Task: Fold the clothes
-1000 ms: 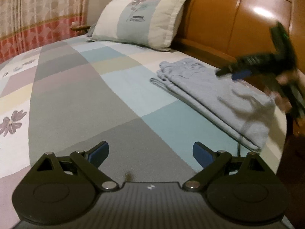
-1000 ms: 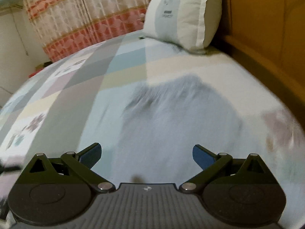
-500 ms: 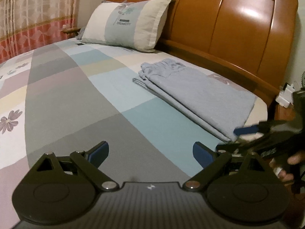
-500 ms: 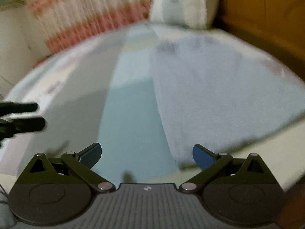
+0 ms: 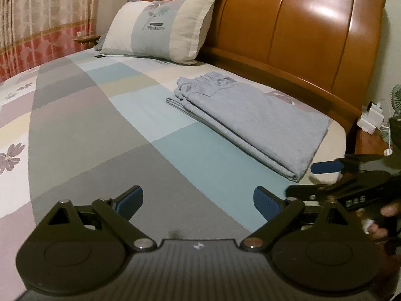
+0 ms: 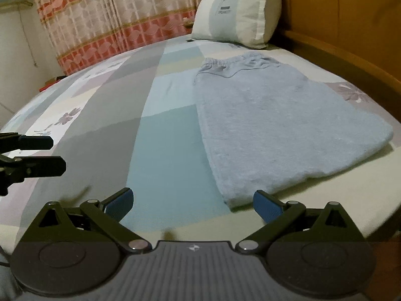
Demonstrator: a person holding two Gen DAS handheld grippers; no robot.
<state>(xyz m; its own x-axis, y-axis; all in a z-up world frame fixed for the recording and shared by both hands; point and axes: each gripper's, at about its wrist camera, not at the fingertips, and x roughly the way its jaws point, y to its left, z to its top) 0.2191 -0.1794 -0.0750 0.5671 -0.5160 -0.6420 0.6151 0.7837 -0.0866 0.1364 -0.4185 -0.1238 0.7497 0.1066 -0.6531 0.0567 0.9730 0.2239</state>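
While both grippers hang just off the near edge of the bed [image 5: 105,135], neither one holds anything. The left gripper [image 5: 198,199] has its jaws wide open over the grey patch of the bed cover. The right gripper [image 6: 193,202] has its jaws wide open too, and its right finger [image 6: 267,204] sits just in front of the near end of the pants. In the left view the right gripper [image 5: 325,175] shows at the right side, with a hand [image 5: 381,219] behind it.

A little farther in lie the blue pants [image 6: 270,115], already folded into a long, flat shape. They rest near the right side of the bed, close to the wooden headboard [image 5: 300,32]. Their long way runs away from the grippers, from the near end up to the stretchy waist [image 6: 225,64] at the far end.

The right gripper is much nearer to the pants, almost touching the near end. The left gripper is well apart, off to the left. So I think the next fold would start with the right one taking the near end and bringing it toward the waist.

Farthest back, a pillow [image 5: 160,27] leans on the headboard, and a curtain [image 6: 105,12] hangs behind the bed.
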